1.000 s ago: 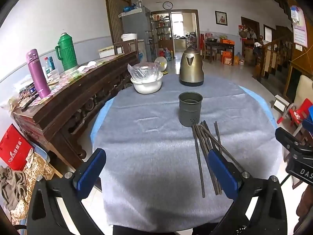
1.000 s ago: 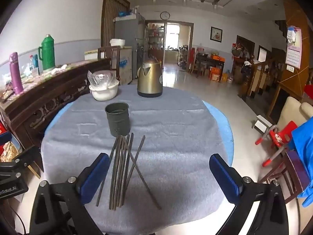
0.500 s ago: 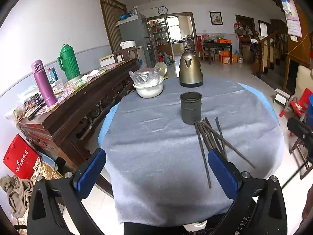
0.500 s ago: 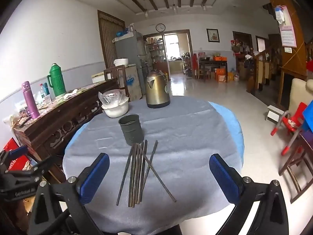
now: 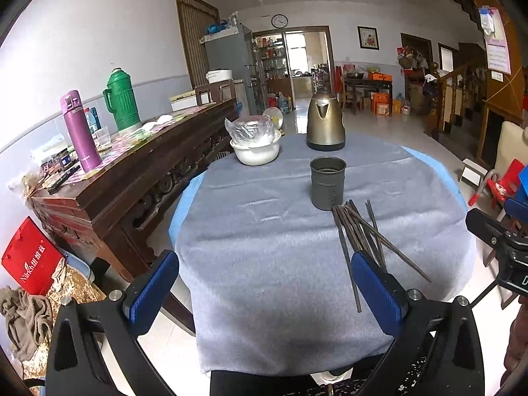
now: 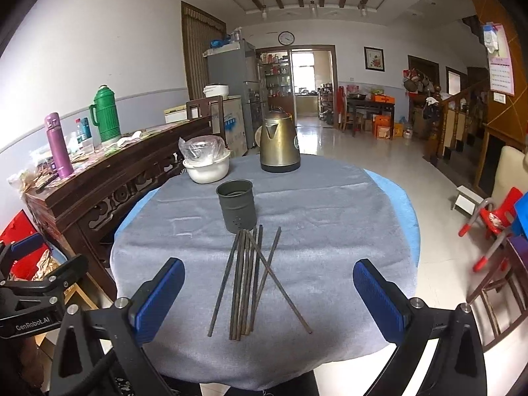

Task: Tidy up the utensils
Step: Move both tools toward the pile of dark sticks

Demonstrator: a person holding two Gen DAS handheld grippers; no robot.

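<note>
Chopsticks [image 6: 246, 280], about eight, lie beside one metal cup [image 6: 237, 205].

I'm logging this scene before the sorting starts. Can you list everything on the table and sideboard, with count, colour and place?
Chopsticks: count unclear, about eight, dark metal, loose on the cloth just in front of the holder, one crossing the rest.
Utensil holder: one, dark grey, upright, mid-table.
Kettle: one, bronze, far side of table.
Bowl: one, white, holding a clear bag, left of kettle.
Tablecloth: one, grey, over a blue cover.
Green thermos: one, on the sideboard.
Purple flask: one, on the sideboard.
Left gripper: open, blue pads.
Right gripper: open, blue pads.
</note>
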